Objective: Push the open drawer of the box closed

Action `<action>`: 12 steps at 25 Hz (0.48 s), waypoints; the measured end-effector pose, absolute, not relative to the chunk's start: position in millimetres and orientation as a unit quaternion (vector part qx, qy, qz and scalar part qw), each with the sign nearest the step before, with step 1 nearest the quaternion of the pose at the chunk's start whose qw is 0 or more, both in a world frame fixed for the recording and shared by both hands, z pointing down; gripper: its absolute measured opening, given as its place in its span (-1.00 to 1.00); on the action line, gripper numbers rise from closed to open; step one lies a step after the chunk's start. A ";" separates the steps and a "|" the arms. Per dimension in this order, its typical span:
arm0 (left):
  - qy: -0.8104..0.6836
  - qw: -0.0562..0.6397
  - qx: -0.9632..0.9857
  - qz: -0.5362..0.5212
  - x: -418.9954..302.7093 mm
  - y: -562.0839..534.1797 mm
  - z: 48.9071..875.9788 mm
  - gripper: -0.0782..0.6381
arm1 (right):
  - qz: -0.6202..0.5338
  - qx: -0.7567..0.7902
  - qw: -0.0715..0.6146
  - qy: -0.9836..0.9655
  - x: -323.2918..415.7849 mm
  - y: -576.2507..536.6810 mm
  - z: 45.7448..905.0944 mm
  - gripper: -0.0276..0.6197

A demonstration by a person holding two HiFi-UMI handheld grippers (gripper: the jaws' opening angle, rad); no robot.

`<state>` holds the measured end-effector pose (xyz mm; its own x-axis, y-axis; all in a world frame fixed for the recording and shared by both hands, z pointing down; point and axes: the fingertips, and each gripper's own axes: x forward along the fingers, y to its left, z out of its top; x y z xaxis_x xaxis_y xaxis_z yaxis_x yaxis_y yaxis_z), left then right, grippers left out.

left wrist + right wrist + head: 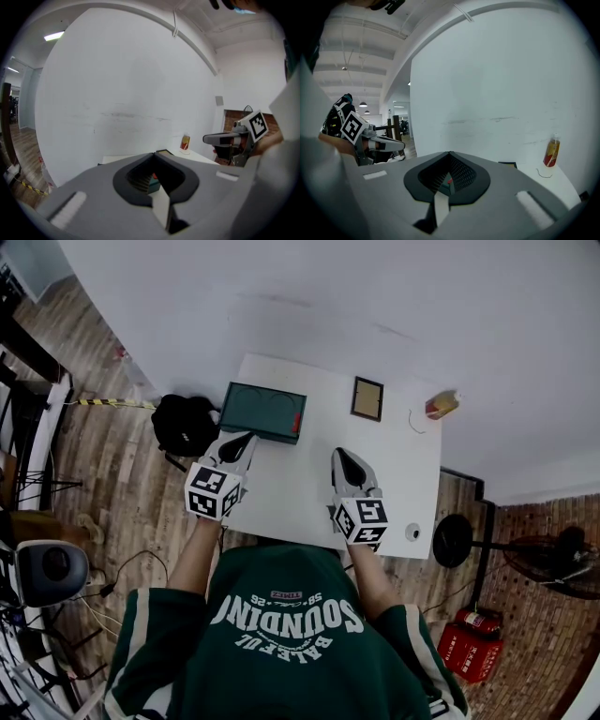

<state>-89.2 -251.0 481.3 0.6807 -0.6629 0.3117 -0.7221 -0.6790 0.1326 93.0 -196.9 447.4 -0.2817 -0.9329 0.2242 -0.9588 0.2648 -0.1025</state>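
Note:
The dark teal box (262,412) lies at the back left of the white table (309,484), with a small red part (296,422) at its right end. How far its drawer stands out does not show. My left gripper (246,439) hangs just in front of the box's near edge, jaws shut and empty. My right gripper (341,454) hovers over the middle of the table, to the right of the box, also shut and empty. Through the gap behind the shut tips, a bit of the teal box (153,185) shows in the left gripper view, and the box (446,186) shows likewise in the right gripper view.
A wood-framed dark square (367,398) lies at the back of the table. To its right a bottle (442,405) lies by a thin cable (412,420). A small round object (412,532) sits at the front right corner. A black bag (185,424) rests on the floor left of the table.

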 end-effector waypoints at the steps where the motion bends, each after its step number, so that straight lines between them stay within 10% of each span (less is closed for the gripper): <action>1: -0.381 0.123 0.909 0.120 -89.8 -250.3 481.3 -0.64 | 0.109 0.596 0.059 -0.793 92.4 -196.4 447.5 -0.91; 12: -0.381 0.127 0.908 0.117 -90.0 -253.0 484.4 -0.64 | 0.115 0.598 0.059 -0.791 93.0 -197.1 451.8 -0.91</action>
<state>-90.0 -253.0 484.4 0.6822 -0.6621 0.3102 -0.7218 -0.6775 0.1413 93.0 -197.1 451.8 -0.2781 -0.9326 0.2301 -0.9595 0.2587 -0.1112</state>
